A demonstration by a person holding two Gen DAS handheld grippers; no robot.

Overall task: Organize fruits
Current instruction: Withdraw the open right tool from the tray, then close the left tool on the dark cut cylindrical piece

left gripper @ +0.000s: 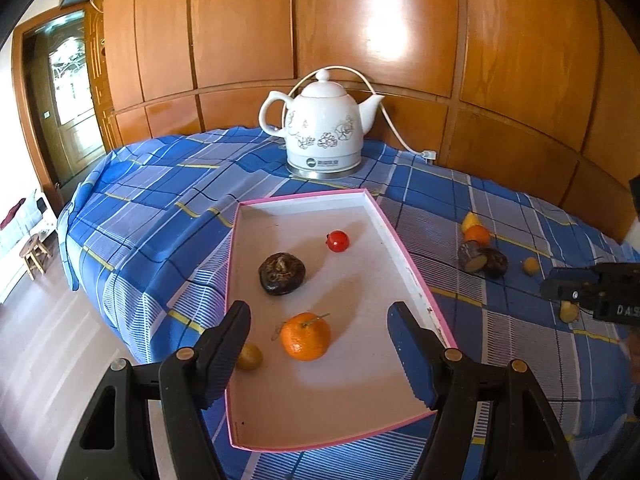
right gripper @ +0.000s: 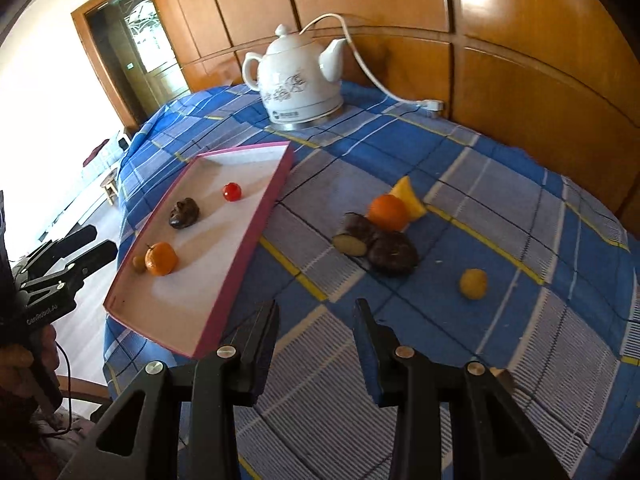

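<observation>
Left tongs (left gripper: 318,354) hang half open and empty over the near end of the tray (left gripper: 416,276), an orange (left gripper: 305,336) lying between and just beyond the jaws. Right tongs (right gripper: 316,344), narrowly parted and holding nothing, point down at bare cloth (right gripper: 460,152) right of the tray. In the tray: orange, small yellowish fruit (left gripper: 250,356) at its left, dark fruit (left gripper: 282,273) mid-tray, red fruit (left gripper: 338,241) farther back. Loose on the cloth, ahead and right of the right tongs: yellow fruit (right gripper: 473,283) nearest; beyond it a cluster of cut tuber (right gripper: 354,236), dark round (right gripper: 394,254), second orange (right gripper: 387,211) and yellow wedge (right gripper: 408,196), touching one another. The tuber's long axis runs slantwise, cut face toward the tongs. The right hand is judged nearer all loose fruit. One more small yellow piece (left gripper: 569,312) shows by the right tongs in the left view. The desk carries a blue checked cloth; a white kettle (left gripper: 320,128) stands far, before wood panelling; a doorway (left gripper: 68,92) opens far left
</observation>
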